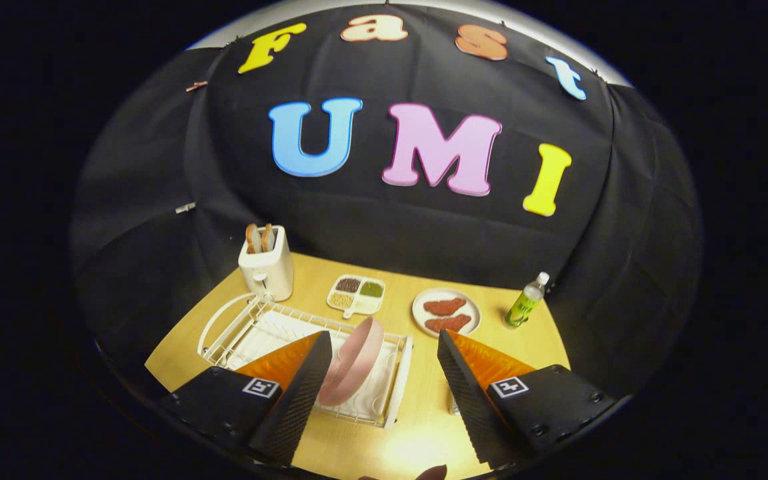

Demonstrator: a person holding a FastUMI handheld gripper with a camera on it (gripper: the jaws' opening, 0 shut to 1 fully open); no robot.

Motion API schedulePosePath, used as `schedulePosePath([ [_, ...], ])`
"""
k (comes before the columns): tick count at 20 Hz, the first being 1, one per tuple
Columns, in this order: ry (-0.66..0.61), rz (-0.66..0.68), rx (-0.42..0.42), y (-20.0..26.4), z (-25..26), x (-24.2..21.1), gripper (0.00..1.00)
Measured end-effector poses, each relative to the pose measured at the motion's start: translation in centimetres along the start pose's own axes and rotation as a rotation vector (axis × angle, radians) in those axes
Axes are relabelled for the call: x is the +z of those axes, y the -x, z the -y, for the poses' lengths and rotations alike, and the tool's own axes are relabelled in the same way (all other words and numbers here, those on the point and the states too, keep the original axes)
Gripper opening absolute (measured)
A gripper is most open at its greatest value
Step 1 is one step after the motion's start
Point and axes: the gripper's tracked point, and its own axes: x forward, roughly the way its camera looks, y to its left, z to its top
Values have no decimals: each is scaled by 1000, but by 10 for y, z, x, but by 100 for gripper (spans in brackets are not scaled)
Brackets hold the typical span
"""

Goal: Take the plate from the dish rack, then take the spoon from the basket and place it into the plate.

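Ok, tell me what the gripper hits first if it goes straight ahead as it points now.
Probably the pink plate standing on edge in the white dish rack. The open gripper has it just ahead, near one finger; depth is hard to judge.

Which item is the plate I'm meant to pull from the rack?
Start at the white toaster at the back of the wooden table; the white wire dish rack lies just in front of it. The pink plate stands on edge in that rack, between the open gripper's fingers, nearer the left one. Unlike the flat white plate holding meat slices, it is upright and bare.
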Motion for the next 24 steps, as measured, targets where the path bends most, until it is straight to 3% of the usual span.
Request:
schedulePosePath([
  [5, -104, -205, -14, -60, -11, -47, 97],
  [8, -147, -309, -59, -93, -12, -76, 90],
  [11, -195, -373, -110, -117, -12, -96, 71],
  [15, -223, -438, -181, -130, -12, -112, 38],
  [19, -233, -446, -241, -132, -6, -108, 29],
  [24, -168, -437, -268, -129, -1, -93, 28],
])
